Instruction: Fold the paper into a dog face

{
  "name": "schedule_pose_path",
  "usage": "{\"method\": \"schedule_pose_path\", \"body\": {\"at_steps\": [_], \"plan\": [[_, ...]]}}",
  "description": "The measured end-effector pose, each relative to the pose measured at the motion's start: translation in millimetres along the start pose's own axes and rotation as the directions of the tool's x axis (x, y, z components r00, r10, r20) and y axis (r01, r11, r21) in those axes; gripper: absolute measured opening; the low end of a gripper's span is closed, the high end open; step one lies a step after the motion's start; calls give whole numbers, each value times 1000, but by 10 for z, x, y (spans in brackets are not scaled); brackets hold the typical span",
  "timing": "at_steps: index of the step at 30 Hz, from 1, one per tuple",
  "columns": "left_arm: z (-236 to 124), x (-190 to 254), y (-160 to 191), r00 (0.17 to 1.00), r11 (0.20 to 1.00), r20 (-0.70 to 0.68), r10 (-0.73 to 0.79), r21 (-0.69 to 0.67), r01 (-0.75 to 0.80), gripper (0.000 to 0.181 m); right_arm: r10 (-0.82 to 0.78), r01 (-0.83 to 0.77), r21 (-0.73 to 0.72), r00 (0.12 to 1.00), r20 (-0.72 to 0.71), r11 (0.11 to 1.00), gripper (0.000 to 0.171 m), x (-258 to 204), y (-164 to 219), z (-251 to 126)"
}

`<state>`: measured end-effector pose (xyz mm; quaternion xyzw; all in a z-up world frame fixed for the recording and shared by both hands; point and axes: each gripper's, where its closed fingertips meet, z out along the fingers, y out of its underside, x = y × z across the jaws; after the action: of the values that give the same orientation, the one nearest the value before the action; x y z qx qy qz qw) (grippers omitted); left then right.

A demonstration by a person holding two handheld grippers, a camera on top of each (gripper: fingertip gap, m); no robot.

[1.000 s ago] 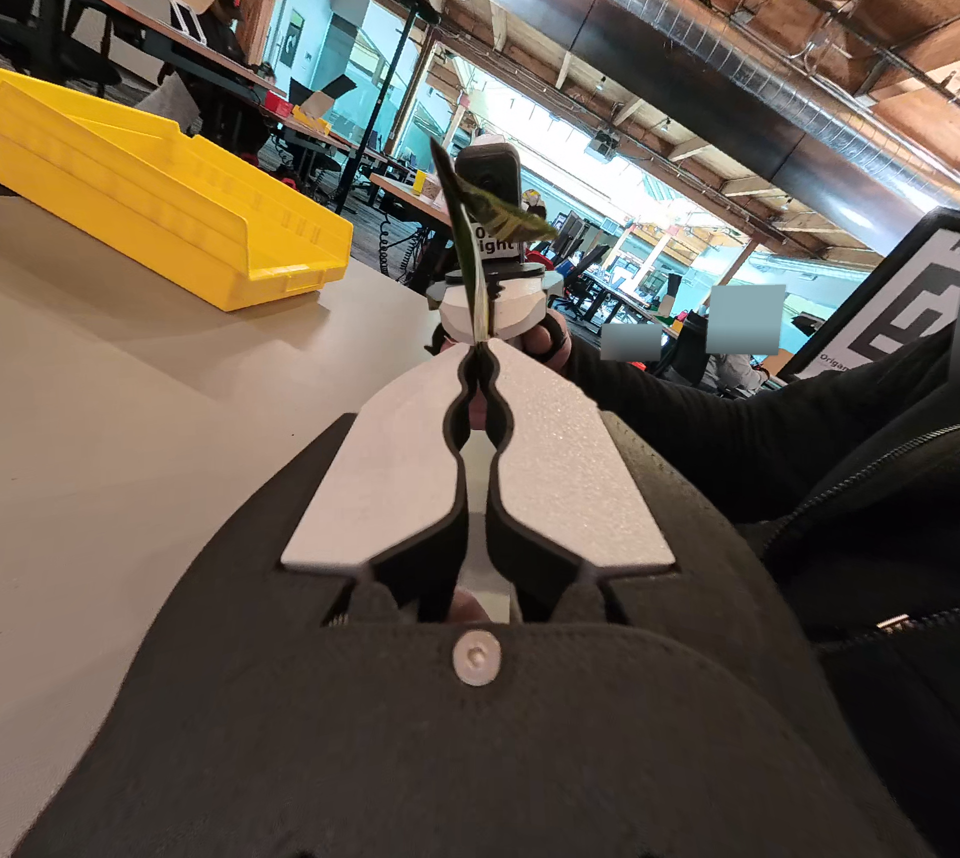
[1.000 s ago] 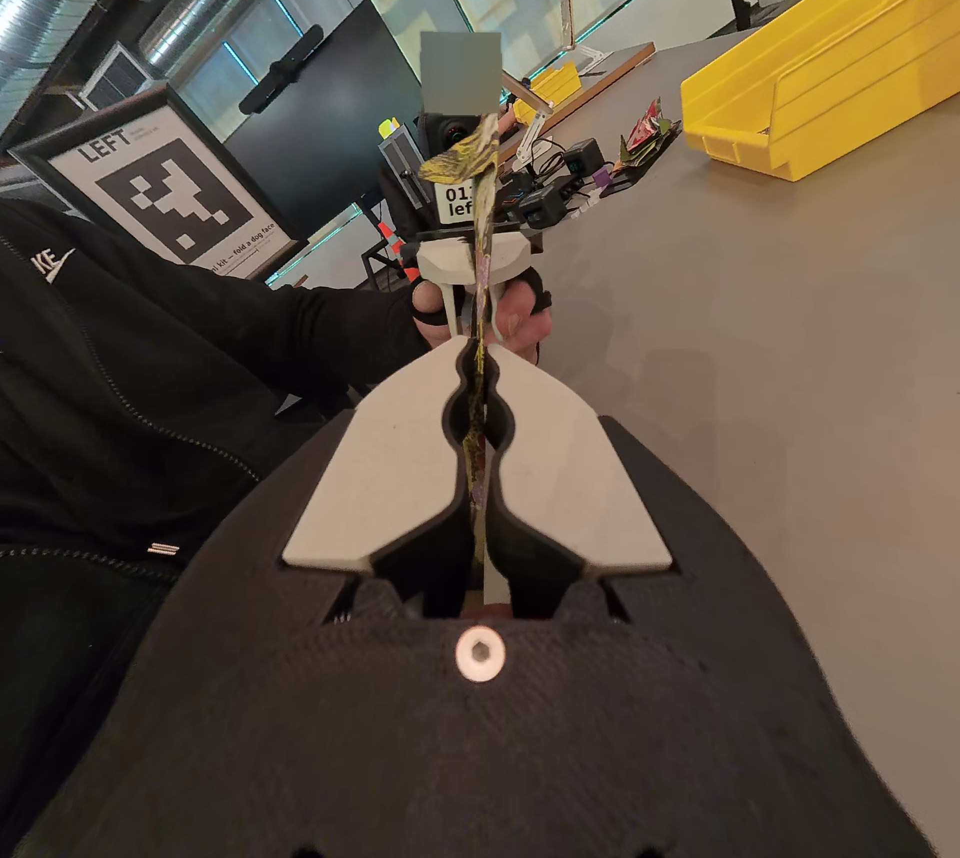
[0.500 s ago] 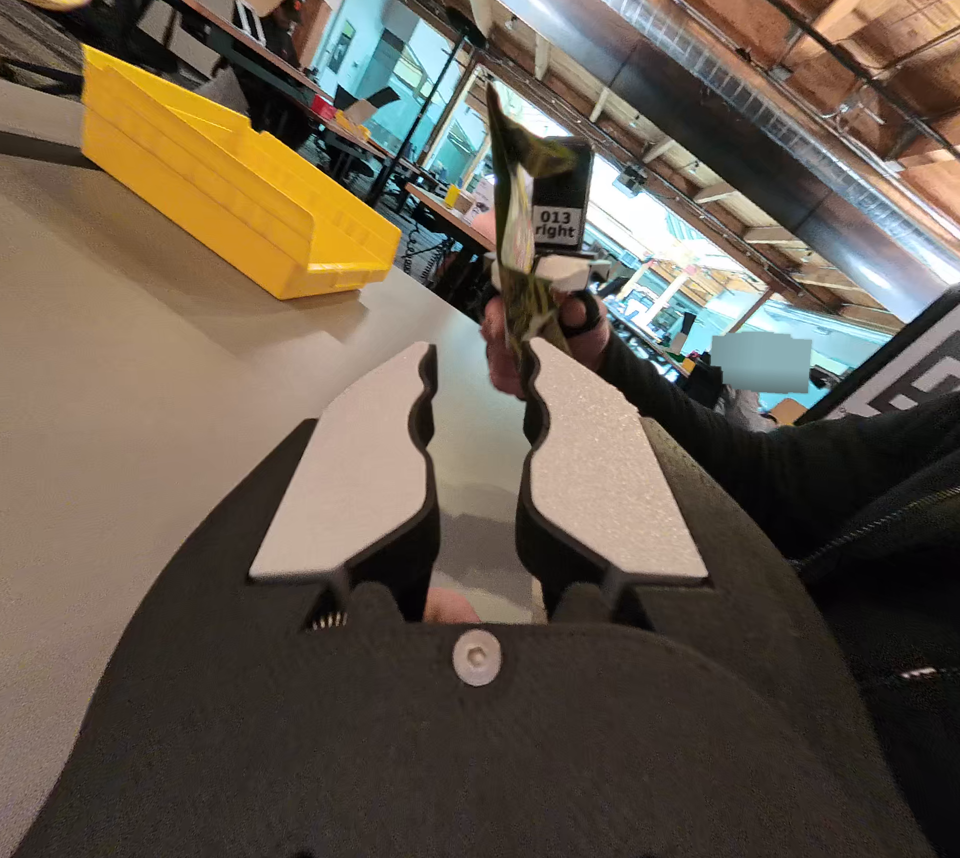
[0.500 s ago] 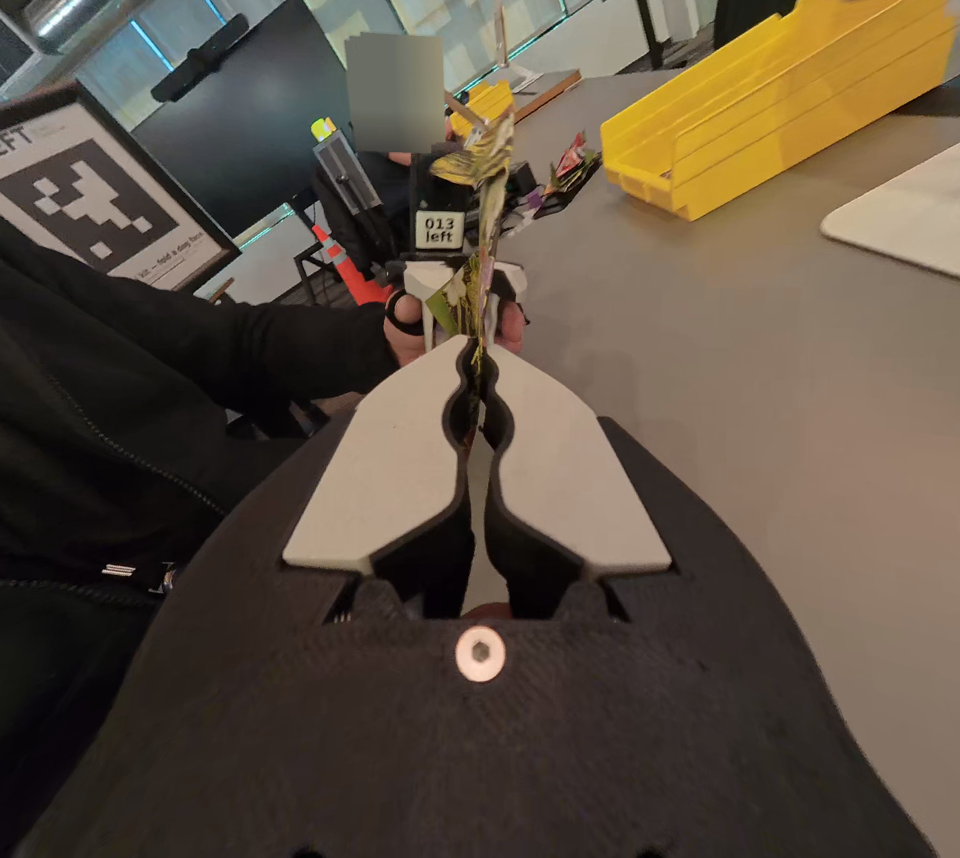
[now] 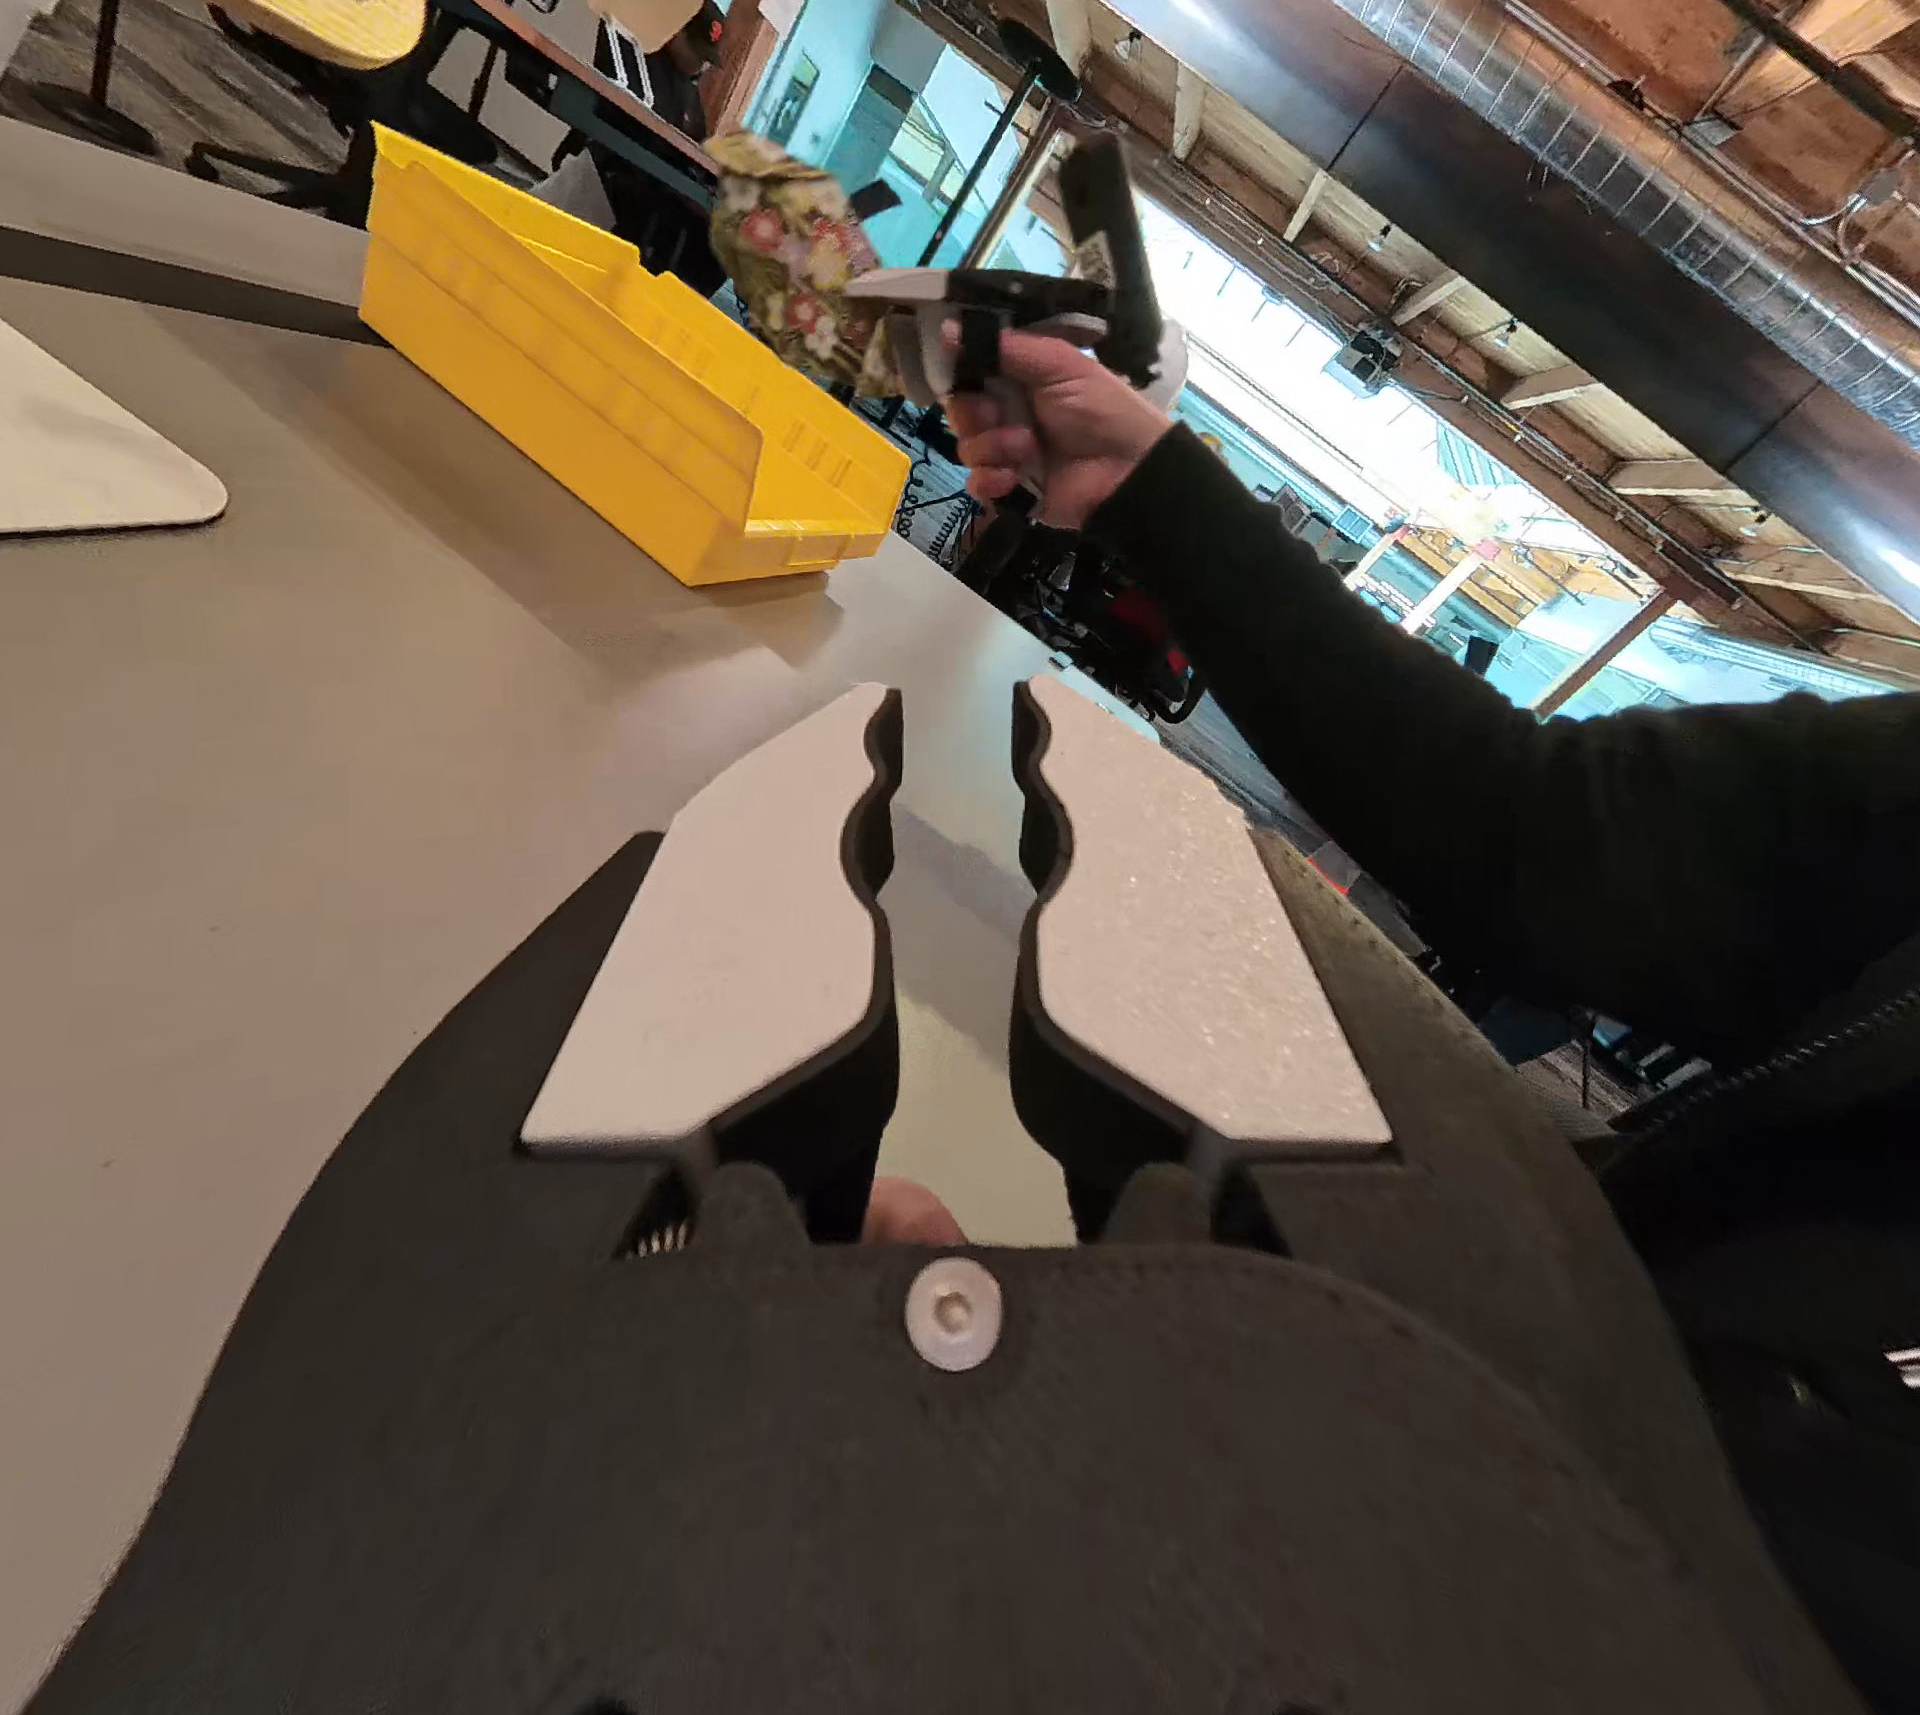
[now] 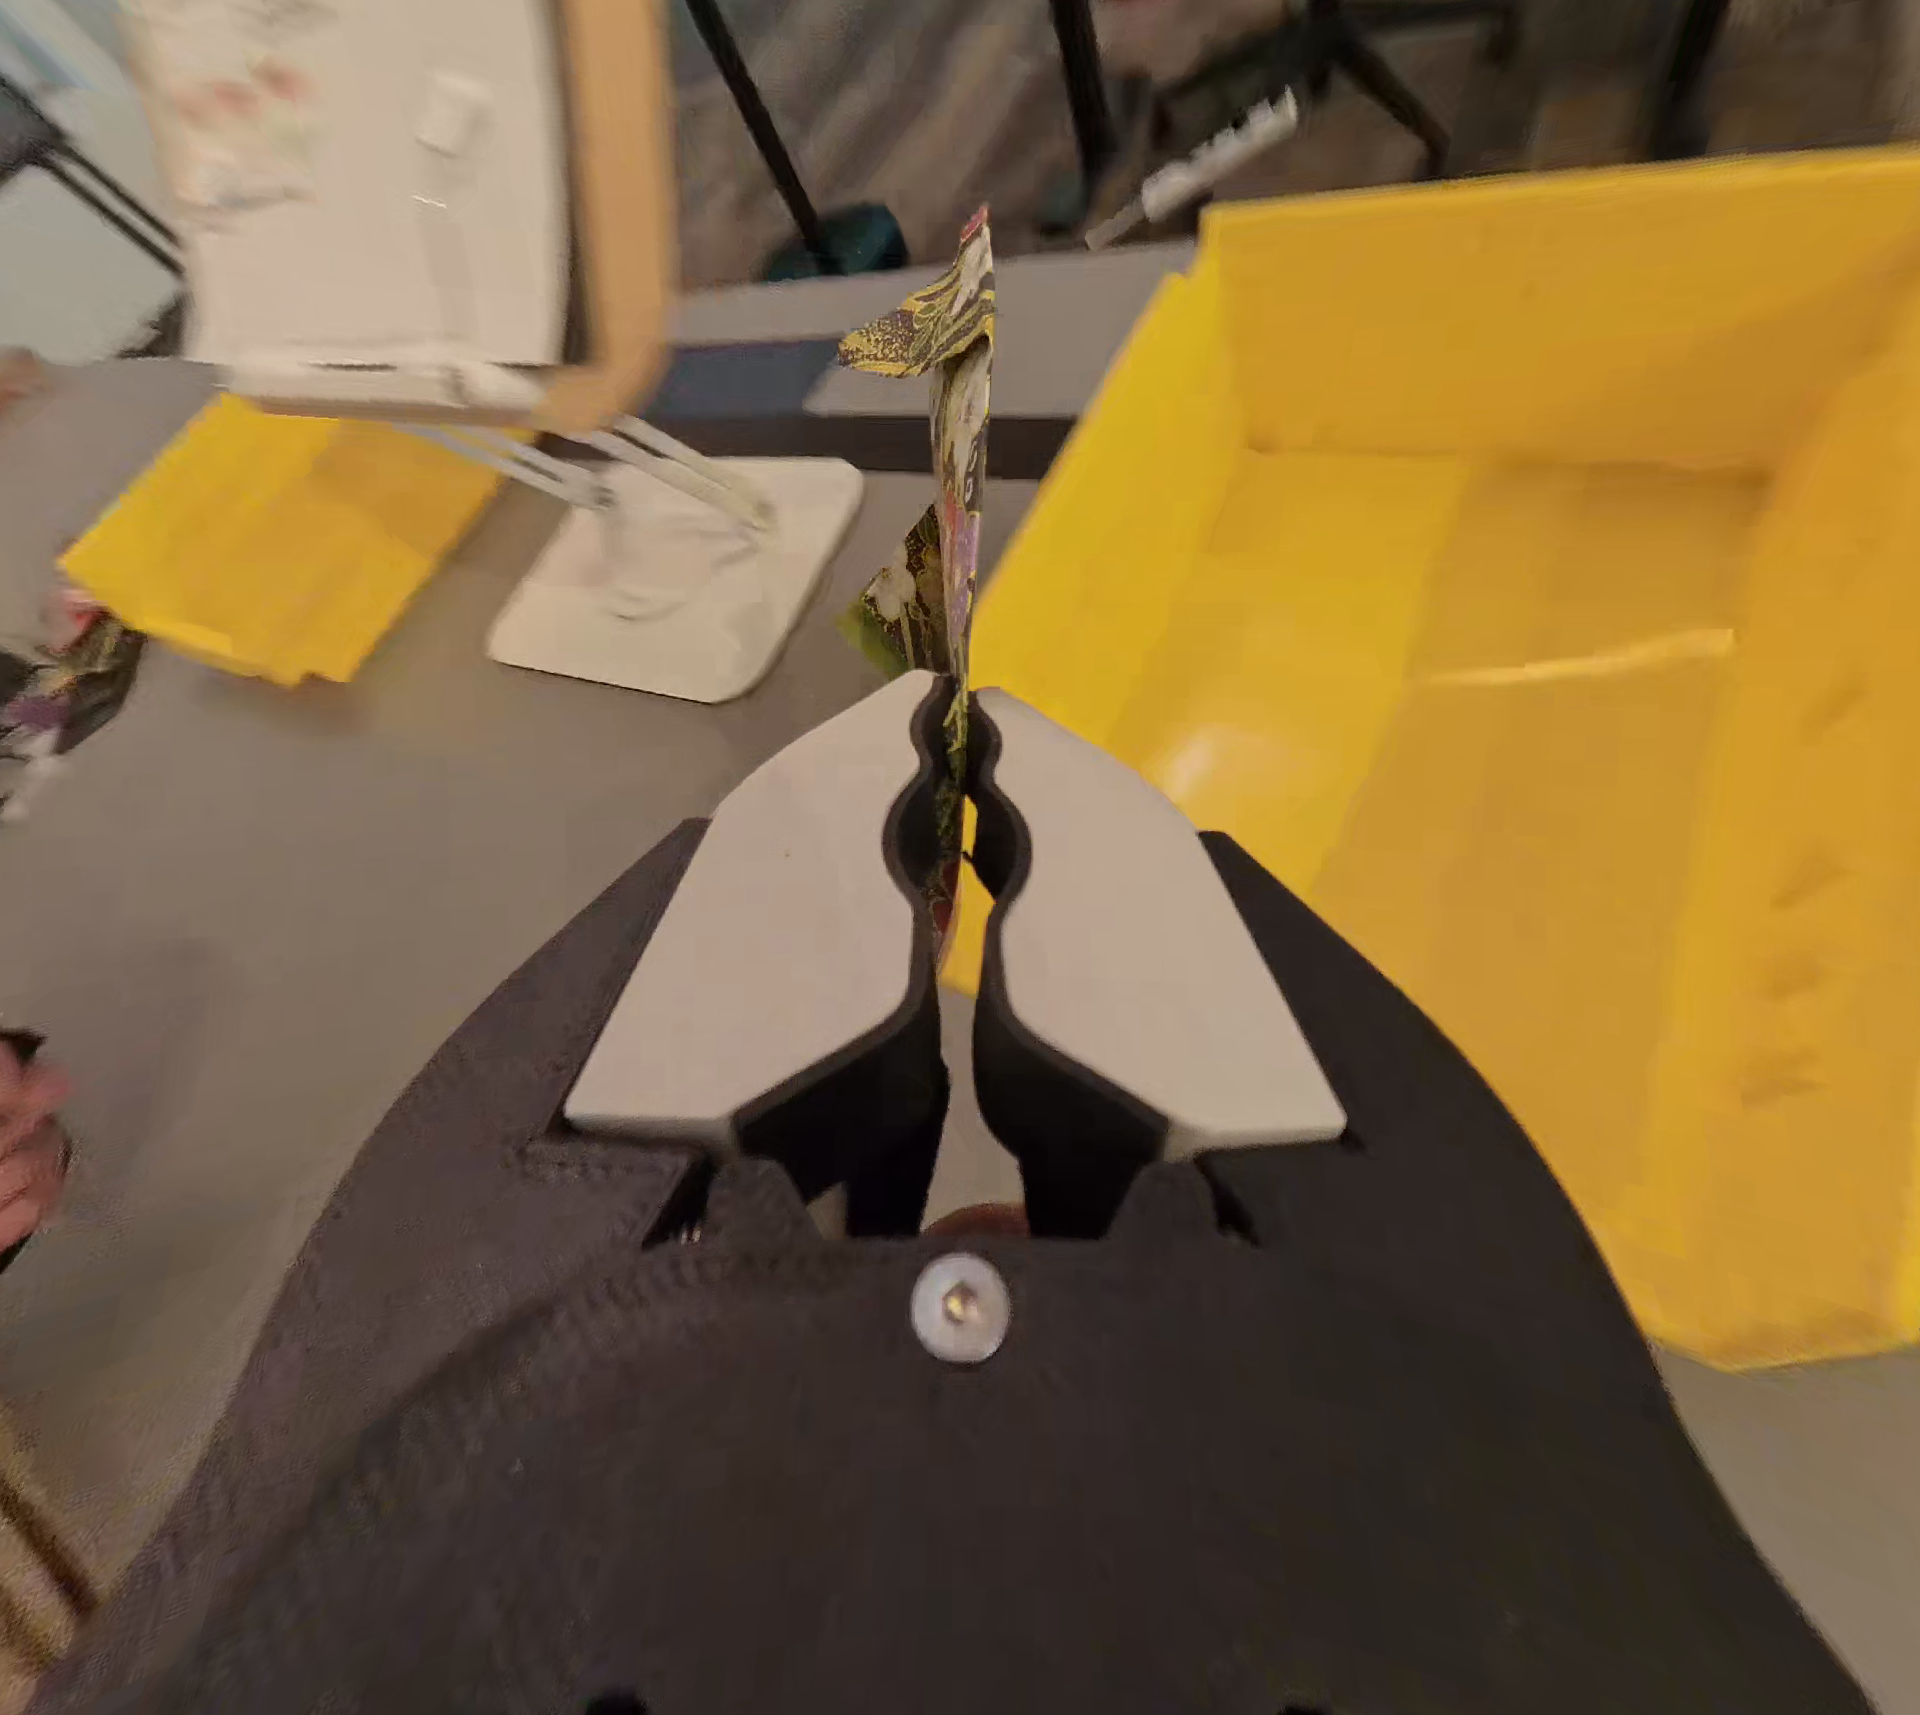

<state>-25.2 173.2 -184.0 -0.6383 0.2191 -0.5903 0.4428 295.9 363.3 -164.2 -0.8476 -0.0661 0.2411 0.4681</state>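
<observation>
Folded paper (image 6: 961, 460): floral print, yellow-green and black with pink, purple, white blossoms. Bin (image 6: 1558, 626): plain yellow. Table (image 5: 260, 730): grey. Gripper fingers (image 5: 1174, 938): white tops, black inner edges. Sleeve (image 5: 1507, 834): black. Stand base (image 6: 675, 616): white.

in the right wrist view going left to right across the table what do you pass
small yellow tray → white stand base → folded patterned paper held upright in the shut right gripper → big yellow bin
</observation>
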Motion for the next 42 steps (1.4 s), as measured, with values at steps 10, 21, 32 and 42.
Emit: {"method": "schedule_pose_path", "body": {"at_steps": [10, 21, 32, 42], "plan": [[-84, -195, -35, 999, 1000, 38, -21, 5, 21, 20, 71, -147, -244, 953, -295, 959, 35, 955, 426, 679], [-155, -360, -56, 992, 999, 120, 47, -33, -43, 20, -368, 211, -518, 903, -221, 829, 10, 778, 648, 598], [-309, -439, -157, 961, 984, 219, 171, -79, -157, 22, -591, 258, -760, 782, -199, 597, 3, 1348, 811, 1091], [-1189, -1222, -876, 626, 853, 580, 521, -338, -397, 46, -618, 520, -358, 742, -260, 775, 15, 342, 32, 439]]}}
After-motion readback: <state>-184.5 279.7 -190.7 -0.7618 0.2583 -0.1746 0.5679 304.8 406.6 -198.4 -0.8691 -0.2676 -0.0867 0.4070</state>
